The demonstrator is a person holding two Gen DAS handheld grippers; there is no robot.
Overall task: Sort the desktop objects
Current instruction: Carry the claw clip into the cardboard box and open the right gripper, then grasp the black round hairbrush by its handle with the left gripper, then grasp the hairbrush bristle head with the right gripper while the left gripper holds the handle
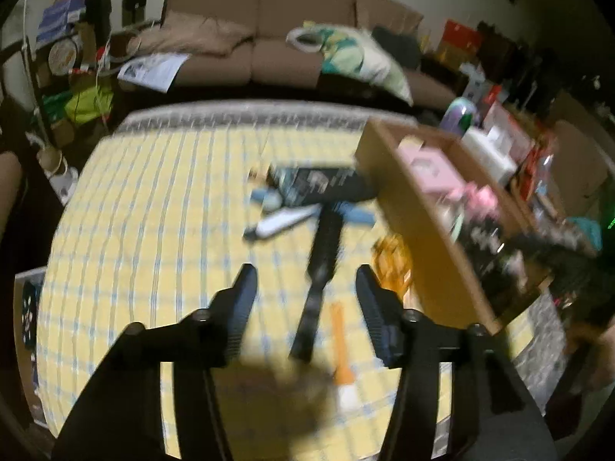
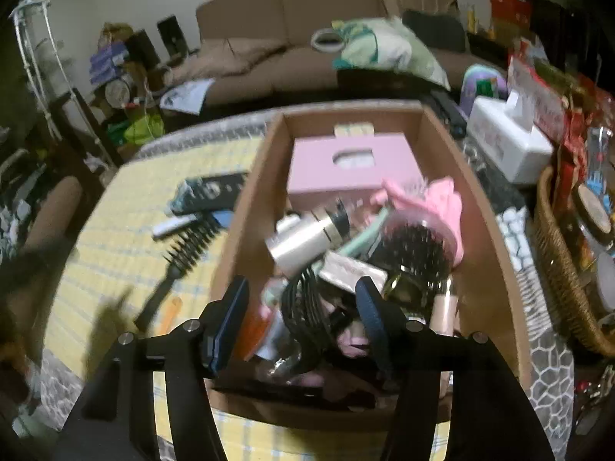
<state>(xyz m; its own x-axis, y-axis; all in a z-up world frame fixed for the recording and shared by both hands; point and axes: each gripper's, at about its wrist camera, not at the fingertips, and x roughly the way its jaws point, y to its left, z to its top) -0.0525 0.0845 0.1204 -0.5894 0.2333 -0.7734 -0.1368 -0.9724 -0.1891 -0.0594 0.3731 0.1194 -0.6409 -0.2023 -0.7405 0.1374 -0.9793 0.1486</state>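
Note:
A cardboard box [image 2: 246, 199] stands on the yellow checked cloth [image 1: 153, 211], full of items: a pink box [image 2: 346, 169], a silver bottle [image 2: 303, 238], a round black hairbrush [image 2: 415, 253]. My right gripper [image 2: 301, 288] is open and empty above the box's near end. My left gripper [image 1: 305, 280] is open and empty above a black comb brush [image 1: 323, 265] lying on the cloth. Beside it lie an orange tube [image 1: 342, 342], a white pen-like item [image 1: 280, 223], a blue item [image 1: 357, 213] and a dark packet [image 1: 323, 184]. The box [image 1: 419, 238] is to the left gripper's right.
A brown sofa [image 1: 261, 34] with a pillow [image 1: 365, 57] stands behind the table. A white tissue box [image 2: 507, 146] and a wicker basket [image 2: 557, 269] sit right of the cardboard box. An orange translucent thing [image 1: 392, 261] lies against the box.

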